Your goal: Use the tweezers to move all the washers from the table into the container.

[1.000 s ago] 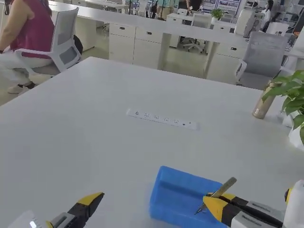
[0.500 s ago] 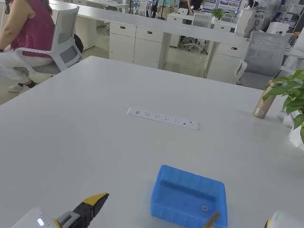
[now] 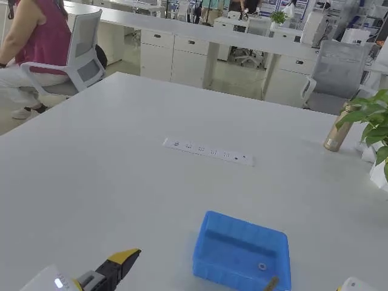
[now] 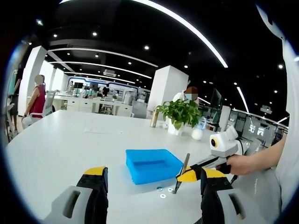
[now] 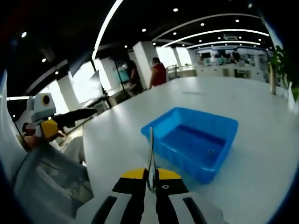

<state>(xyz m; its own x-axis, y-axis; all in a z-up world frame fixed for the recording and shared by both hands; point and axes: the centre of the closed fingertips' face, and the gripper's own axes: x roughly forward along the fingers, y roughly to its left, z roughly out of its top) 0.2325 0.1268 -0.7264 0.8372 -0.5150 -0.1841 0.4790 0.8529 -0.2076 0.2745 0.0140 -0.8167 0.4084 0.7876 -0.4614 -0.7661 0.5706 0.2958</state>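
- The left claw (image 4: 150, 173) sits low over the white worktop (image 3: 121, 182). Its two yellow-tipped jaws stand wide apart with nothing between them. In the head view one yellow tip pokes in at the bottom left.
- The right claw (image 5: 150, 179) has its jaws pressed together on the tweezers (image 5: 151, 149), a thin metal pair that sticks straight out ahead of it.
- In the left gripper view a hand (image 4: 240, 164) holds the right claw off to the right. The tweezers slant down from it, with their tip just beside the loose washers (image 4: 163, 196). I cannot tell whether the tip touches the worktop.
- The loose washers are three small rings lying close together on the worktop. They are just outside the container wall that faces the left gripper's camera.
- The container (image 3: 242, 251) is a blue, open, rectangular tray standing flat on the worktop, ahead of both claws.
- A single washer (image 3: 262, 266) lies on the container's floor, toward its near right corner in the head view.
- A white power strip (image 3: 209, 151) lies flat in the middle of the worktop, well apart from the container.
- A gold bottle (image 3: 335, 136) stands upright at the far right, near a leafy potted plant (image 3: 370, 118).
- Beyond the worktop, a person sits in a white office chair (image 3: 82, 51) at far left, and a grey chair (image 3: 336, 73) stands at far right.
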